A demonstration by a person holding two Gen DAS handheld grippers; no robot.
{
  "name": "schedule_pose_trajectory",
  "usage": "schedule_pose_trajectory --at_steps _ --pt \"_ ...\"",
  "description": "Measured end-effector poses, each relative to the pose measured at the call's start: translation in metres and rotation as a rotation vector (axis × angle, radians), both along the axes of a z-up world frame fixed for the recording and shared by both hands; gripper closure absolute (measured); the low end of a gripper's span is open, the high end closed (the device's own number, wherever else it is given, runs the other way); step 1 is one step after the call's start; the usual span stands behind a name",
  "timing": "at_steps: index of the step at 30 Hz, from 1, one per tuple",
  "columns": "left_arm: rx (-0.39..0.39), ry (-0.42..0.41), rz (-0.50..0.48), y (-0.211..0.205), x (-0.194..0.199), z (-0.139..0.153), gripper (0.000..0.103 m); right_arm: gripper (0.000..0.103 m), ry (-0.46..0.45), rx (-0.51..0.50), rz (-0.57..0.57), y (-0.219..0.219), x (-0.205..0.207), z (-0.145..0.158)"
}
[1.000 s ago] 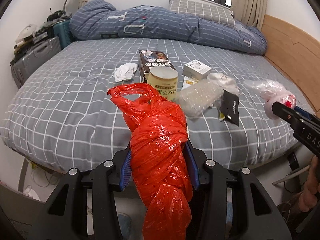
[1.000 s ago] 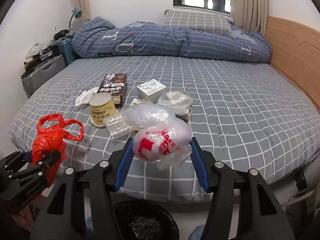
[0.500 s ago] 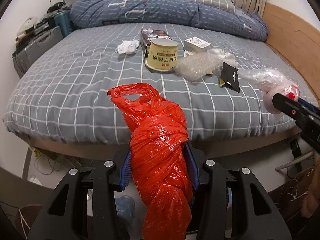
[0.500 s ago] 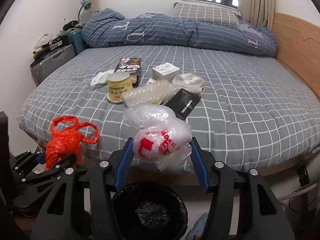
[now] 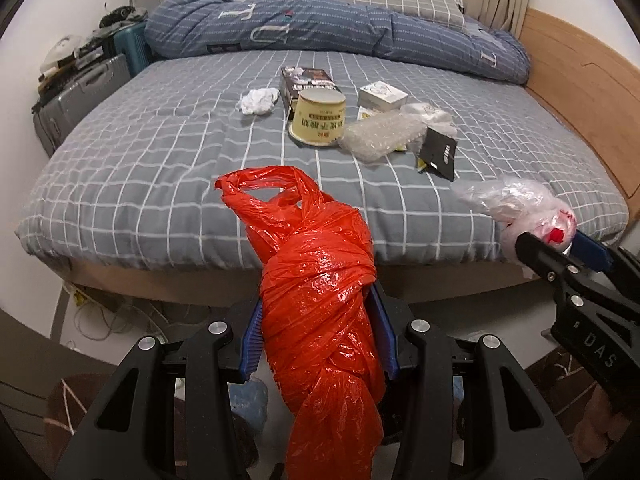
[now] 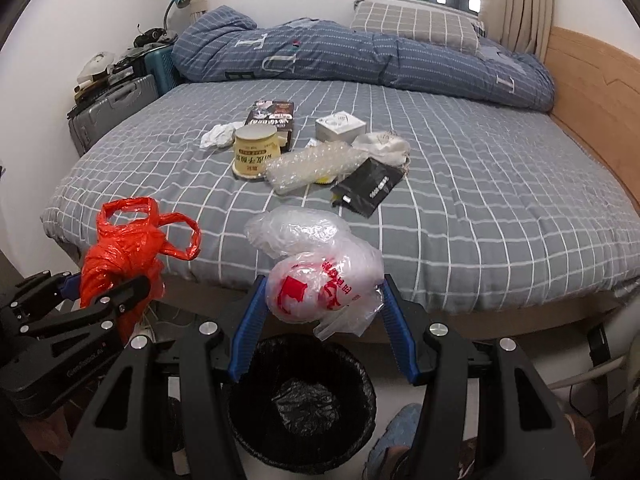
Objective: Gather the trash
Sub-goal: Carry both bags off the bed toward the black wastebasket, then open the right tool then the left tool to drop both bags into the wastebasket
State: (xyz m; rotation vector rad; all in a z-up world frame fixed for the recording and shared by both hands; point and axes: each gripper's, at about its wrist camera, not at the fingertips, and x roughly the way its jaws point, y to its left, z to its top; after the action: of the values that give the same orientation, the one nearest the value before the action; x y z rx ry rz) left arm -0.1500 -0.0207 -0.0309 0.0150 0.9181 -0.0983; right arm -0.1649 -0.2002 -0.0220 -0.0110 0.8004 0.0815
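While both hands are loaded, I count this run as roughly a third of the way along, judging from what lies where. My left gripper (image 5: 318, 332) has its fingers closed partway on the knotted red bag (image 5: 320, 300), pads pressing its sides. My right gripper (image 6: 324, 328) is likewise clamped partway on the white bag with red print (image 6: 320, 284). Neither bag has been dropped yet. Both hang off the foot of the bed (image 6: 480, 208), past the mattress edge.

Left to gather on the bed: the yellow paper tub (image 6: 255, 152), the bubble wrap (image 6: 316, 166), the black pouch (image 6: 370, 190), the small white box (image 6: 341, 126), the dark carton (image 6: 272, 116), a crumpled tissue (image 6: 218, 136), and a white mask-like wad (image 6: 382, 144). That is most of the heap, so several more trips look likely.

Only the right wrist view gives me the black-lined bin (image 6: 302, 404), sitting on the floor directly under the white bag, so that one seems ready to let go. It also shows the red bag off to the side of the bin, not above it. My left wrist view hides the bin behind the red bag; instead it shows cables under the bed frame and the right gripper's fingers from the side.
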Motion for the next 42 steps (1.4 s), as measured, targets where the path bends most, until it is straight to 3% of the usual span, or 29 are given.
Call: schedule_pose_trajectory --at_steps 14,31,42 --pt "-0.019 0.108 0.001 0.0 -0.023 -0.041 0.058 0.049 0.091 0.027 -0.013 -0.003 -0.019 -0.034" --pt "0.007 0.23 0.013 0.011 0.004 -0.133 0.058 0.049 0.286 -0.017 0.033 0.012 0.003 -0.143" --pt "0.011 0.276 0.065 0.042 0.009 -0.159 0.059 0.047 0.379 0.014 0.109 0.041 0.019 -0.182"
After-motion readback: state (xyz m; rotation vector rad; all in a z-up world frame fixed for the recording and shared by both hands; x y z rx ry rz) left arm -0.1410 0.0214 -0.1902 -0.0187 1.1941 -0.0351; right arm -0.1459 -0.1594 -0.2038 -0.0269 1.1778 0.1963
